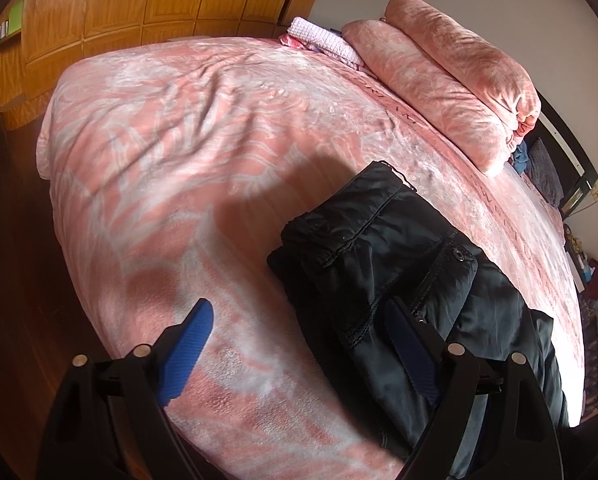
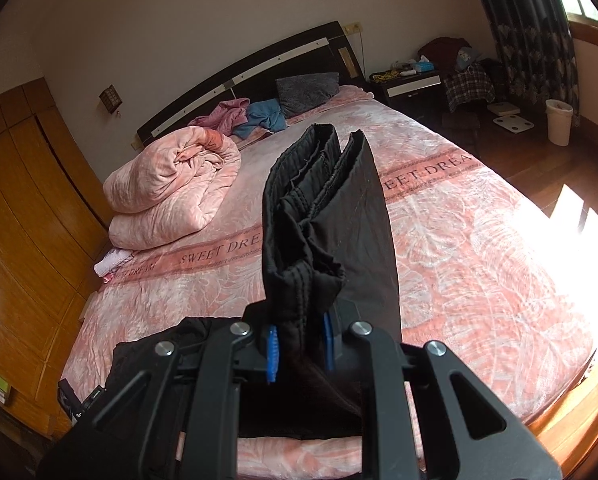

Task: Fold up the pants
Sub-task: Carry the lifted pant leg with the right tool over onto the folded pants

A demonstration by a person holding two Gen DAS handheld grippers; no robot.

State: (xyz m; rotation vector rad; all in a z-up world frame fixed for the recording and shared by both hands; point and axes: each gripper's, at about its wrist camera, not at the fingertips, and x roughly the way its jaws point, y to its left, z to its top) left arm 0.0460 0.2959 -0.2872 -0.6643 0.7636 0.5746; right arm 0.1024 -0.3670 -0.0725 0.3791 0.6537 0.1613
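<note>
Evidently a fold is under way: the right tongs (image 2: 299, 346) clamp a bunched end of the black pants (image 2: 323, 216), lifted at frame centre above the bed (image 2: 479, 248). The left tongs (image 1: 299, 320) gape, holding nothing, one finger over the pants lower right. Next, lay that end squarely across.

Pants on the near part of the bed, your grippers over them.

Your right gripper (image 2: 299, 344) has a bunched end of the pants (image 2: 323, 216) between its pads, lifted off the bedspread (image 2: 459, 264). Your left gripper (image 1: 299, 320) hangs wide over the near edge, one finger over the pants, the other over bare bedspread. The rolled quilt (image 2: 171, 184) lies behind on the left, the pillow (image 2: 307, 90) against the headboard (image 2: 259, 64), the wardrobe (image 2: 23, 184) left of the bed, and the nightstand (image 2: 411, 84) right of the headboard.
</note>
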